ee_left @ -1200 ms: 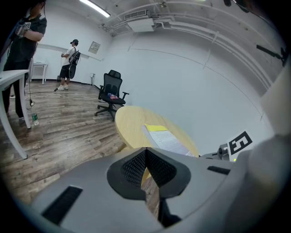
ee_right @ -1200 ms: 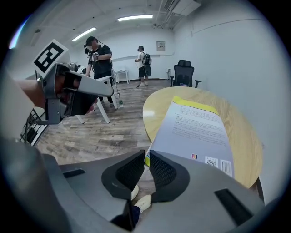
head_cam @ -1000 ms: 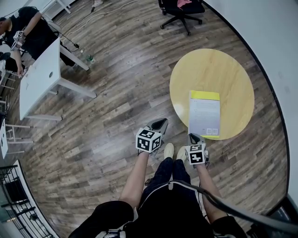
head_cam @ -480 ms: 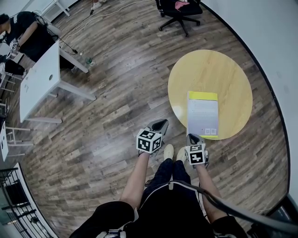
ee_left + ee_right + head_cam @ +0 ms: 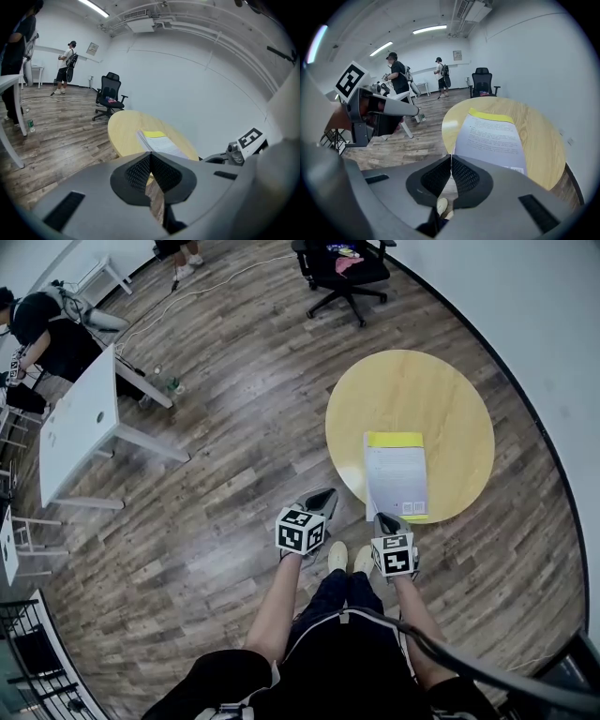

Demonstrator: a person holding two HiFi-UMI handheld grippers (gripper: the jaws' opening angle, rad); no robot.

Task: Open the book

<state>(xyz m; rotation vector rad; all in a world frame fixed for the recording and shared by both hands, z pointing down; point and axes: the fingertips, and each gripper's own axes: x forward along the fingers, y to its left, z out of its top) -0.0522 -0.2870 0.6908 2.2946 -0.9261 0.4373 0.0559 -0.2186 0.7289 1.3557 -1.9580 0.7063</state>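
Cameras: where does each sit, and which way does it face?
Head view: on the person's head, facing steeply down at table and book; shows arms, legs, left tool, right tool.
Left gripper view: on the left tool, facing along its shut jaws over the table; right tool's cube at right.
Right gripper view: on the right tool, facing along its shut jaws over the book; left tool at left.
Shared: both gripper views show book, table, chair.
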